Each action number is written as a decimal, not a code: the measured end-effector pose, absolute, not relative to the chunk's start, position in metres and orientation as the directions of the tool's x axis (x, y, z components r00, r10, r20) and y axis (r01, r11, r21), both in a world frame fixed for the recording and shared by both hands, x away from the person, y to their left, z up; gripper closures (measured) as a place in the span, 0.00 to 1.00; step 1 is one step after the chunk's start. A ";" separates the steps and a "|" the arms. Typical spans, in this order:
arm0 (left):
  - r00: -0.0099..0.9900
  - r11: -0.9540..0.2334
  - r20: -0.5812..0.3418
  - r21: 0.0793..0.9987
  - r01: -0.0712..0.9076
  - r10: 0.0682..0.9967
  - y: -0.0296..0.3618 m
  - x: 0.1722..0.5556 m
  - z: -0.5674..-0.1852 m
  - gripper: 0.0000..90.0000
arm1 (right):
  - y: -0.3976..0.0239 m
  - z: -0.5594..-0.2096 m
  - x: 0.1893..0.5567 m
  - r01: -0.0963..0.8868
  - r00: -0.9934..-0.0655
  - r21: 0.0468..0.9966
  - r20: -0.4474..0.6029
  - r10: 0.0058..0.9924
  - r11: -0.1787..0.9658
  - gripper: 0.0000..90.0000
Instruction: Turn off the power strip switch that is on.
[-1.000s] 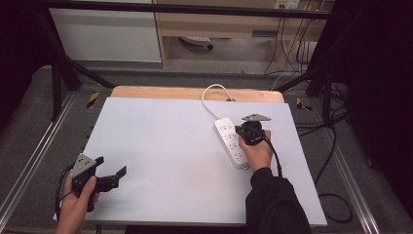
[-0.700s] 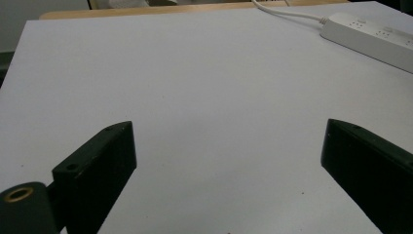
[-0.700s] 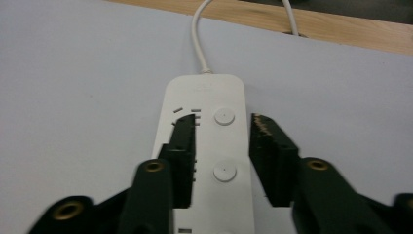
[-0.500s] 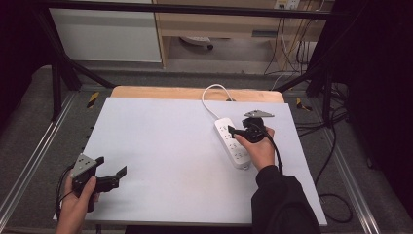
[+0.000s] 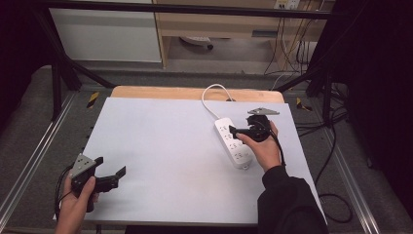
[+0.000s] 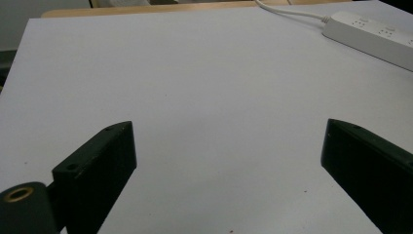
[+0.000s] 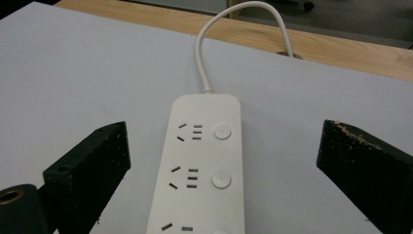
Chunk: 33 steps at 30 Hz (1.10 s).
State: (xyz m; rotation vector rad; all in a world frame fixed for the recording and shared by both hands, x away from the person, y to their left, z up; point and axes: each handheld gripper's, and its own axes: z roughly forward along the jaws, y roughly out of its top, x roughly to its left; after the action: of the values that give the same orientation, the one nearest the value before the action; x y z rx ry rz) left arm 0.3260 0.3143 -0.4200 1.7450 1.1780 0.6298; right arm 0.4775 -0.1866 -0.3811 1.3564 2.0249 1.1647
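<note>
A white power strip (image 5: pixel 234 144) lies on the white table cover, right of centre, and its cord (image 5: pixel 210 95) loops back over the wooden edge. My right gripper (image 5: pixel 234 131) hovers just above the strip's far end. In the right gripper view the strip (image 7: pixel 204 165) lies below and between the jaws, showing sockets and round buttons. The right gripper (image 7: pixel 221 146) is open; its jaws have just been opening and touch nothing. My left gripper (image 5: pixel 111 166) rests open at the near left corner, empty. From the left gripper (image 6: pixel 229 161) the strip (image 6: pixel 375 36) is far off.
The white cover (image 5: pixel 165 146) spans most of the table, with a strip of bare wood (image 5: pixel 156 91) along the far edge. Metal frame rails (image 5: pixel 29 161) run down both sides. Cables (image 5: pixel 336 146) hang off the right.
My right hand has lifted a little above the power strip. The left hand and the strip stay where they were.
</note>
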 end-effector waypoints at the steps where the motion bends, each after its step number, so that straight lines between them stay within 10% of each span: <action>1: 0.416 -0.132 -0.072 0.887 0.442 0.907 0.314 0.326 -0.420 0.07 | -0.188 -0.380 0.476 0.528 -0.422 0.833 0.091 0.902 0.163 0.06; 33: 0.416 -0.127 -0.076 0.889 0.440 0.906 0.316 0.325 -0.420 0.07 | -0.220 -0.348 0.419 0.361 -0.470 0.919 0.033 0.882 0.158 0.05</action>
State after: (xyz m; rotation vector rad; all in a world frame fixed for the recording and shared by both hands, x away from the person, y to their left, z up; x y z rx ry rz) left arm 0.3252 0.3155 -0.4195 1.7401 1.1744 0.6289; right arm 0.4191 -0.2199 -0.3478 1.1769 1.9137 1.2914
